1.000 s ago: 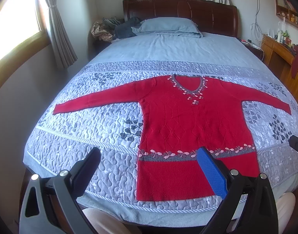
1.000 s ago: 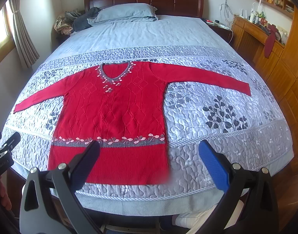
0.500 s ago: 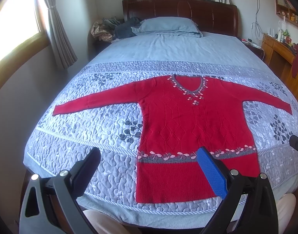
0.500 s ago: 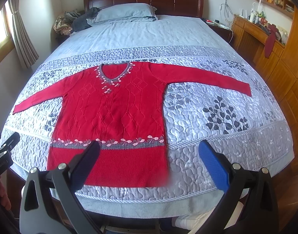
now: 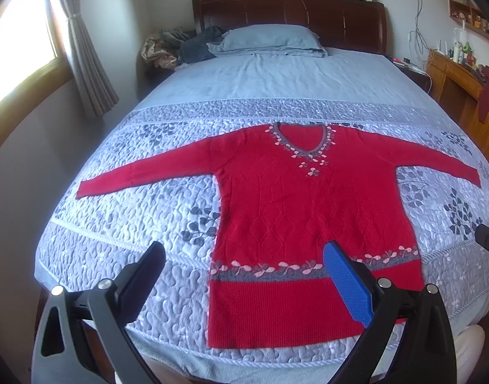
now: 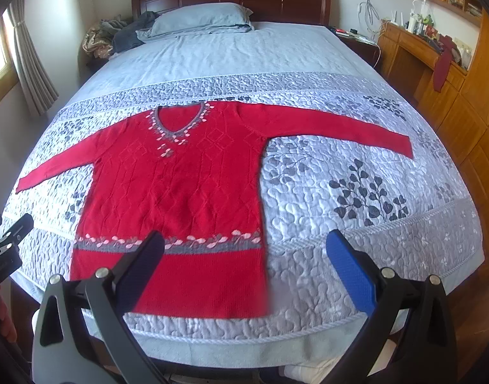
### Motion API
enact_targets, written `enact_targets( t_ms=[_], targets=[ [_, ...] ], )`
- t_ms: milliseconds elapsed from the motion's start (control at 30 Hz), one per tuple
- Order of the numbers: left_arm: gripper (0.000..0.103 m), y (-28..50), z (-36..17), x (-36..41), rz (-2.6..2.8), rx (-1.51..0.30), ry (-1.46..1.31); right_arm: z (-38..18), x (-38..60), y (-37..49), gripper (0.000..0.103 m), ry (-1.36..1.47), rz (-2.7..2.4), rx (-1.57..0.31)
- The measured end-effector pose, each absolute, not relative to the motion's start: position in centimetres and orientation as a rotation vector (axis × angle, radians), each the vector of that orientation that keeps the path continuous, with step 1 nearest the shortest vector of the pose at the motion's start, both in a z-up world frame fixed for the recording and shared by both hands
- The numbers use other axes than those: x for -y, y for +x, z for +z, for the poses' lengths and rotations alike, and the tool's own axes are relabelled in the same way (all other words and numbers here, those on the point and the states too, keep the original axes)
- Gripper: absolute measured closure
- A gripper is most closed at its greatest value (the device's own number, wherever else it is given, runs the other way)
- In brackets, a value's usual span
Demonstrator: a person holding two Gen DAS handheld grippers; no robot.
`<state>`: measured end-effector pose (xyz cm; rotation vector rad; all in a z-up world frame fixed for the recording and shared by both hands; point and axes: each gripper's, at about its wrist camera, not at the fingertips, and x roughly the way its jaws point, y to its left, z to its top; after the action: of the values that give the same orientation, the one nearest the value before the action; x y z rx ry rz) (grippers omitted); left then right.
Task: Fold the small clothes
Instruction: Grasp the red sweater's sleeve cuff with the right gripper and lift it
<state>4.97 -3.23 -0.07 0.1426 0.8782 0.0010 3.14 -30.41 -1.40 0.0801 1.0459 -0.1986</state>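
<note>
Barely anything is changing between the pictures, and that is itself telling: both tongs are hanging over the near edge of the bed with their jaws spread wide and nothing between them. The left gripper (image 5: pixel 242 267) is holding its black finger over bare quilt and its blue-padded finger (image 5: pixel 346 283) over the lower right part of the garment, while the right gripper (image 6: pixel 244 256) is sitting with its black finger over the hem and its blue one out over the quilt to the right. Compared with a second ago, the left view is drifting very slightly, so that the sweater's hem is sliding a little lower in the picture; the right view is shifting by about as little. The red sweater (image 5: pixel 308 211) is lying flat and face up on the quilted bedspread (image 5: pixel 132 224), neckline (image 5: pixel 303 140) toward the headboard, both sleeves stretched straight out to the sides, the left sleeve (image 5: pixel 148 172) and the right sleeve (image 6: pixel 340 128) each lying smooth. Nothing on it is being creased, lifted or folded yet. Judging from this, the spreading-out appears done and the folding itself is not yet begun; the small drift suggests the tongs are only settling before an approach. A likely first grasp is a sleeve end or a hem corner, though nothing here shows which. Farther off, a blue pillow (image 5: pixel 270 40) is resting against the dark wooden headboard (image 5: pixel 289 9).
</note>
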Motion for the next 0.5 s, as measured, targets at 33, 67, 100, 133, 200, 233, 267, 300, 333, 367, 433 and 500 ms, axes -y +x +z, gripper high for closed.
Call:
enact_targets(
  t_ms=[33, 67, 100, 133, 200, 233, 267, 300, 333, 367, 433, 500],
  targets=[
    [0.004, 5.4, -0.2, 3.6, -0.003, -0.879, 0.144, -1.6, 30.9, 3.6, 0.003, 0.082, -0.197, -1.048],
    [0.004, 5.9, -0.3, 4.1, -0.007, -0.880, 0.145, -1.7, 31.5, 4.0, 0.003, 0.086, -0.188, -1.051],
    [0.004, 6.4, -0.5, 4.5, -0.008, -0.881, 0.144, -1.9, 32.1, 4.4, 0.003, 0.092, -0.180, -1.053],
    [0.004, 7.2, -0.7, 5.0, -0.010, -0.883, 0.142, -2.0, 32.9, 4.8, 0.003, 0.096, -0.177, -1.054],
    [0.004, 9.0, -1.3, 6.4, -0.017, -0.892, 0.142, -2.5, 35.6, 6.1, 0.003, 0.112, -0.184, -1.059],
    [0.004, 9.7, -1.5, 7.0, -0.020, -0.894, 0.144, -2.7, 37.3, 6.9, 0.003, 0.123, -0.193, -1.062],
    [0.004, 10.7, -1.9, 7.9, -0.023, -0.893, 0.150, -3.1, 39.7, 7.9, 0.003, 0.138, -0.212, -1.066],
    [0.004, 11.9, -2.2, 9.1, -0.024, -0.891, 0.162, -3.6, 42.1, 8.9, 0.003, 0.150, -0.239, -1.071],
    [0.004, 12.9, -2.5, 10.0, -0.027, -0.889, 0.171, -4.0, 44.4, 9.7, 0.003, 0.159, -0.272, -1.080],
    [0.004, 14.0, -2.8, 11.0, -0.033, -0.885, 0.176, -4.3, 46.5, 10.5, 0.003, 0.168, -0.301, -1.085],
    [0.004, 16.3, -3.4, 13.3, -0.051, -0.875, 0.178, -5.7, 52.9, 12.7, 0.003, 0.203, -0.370, -1.099],
    [0.004, 19.0, -4.2, 15.9, -0.069, -0.881, 0.172, -7.4, 58.8, 14.7, 0.003, 0.244, -0.398, -1.128]
  ],
)
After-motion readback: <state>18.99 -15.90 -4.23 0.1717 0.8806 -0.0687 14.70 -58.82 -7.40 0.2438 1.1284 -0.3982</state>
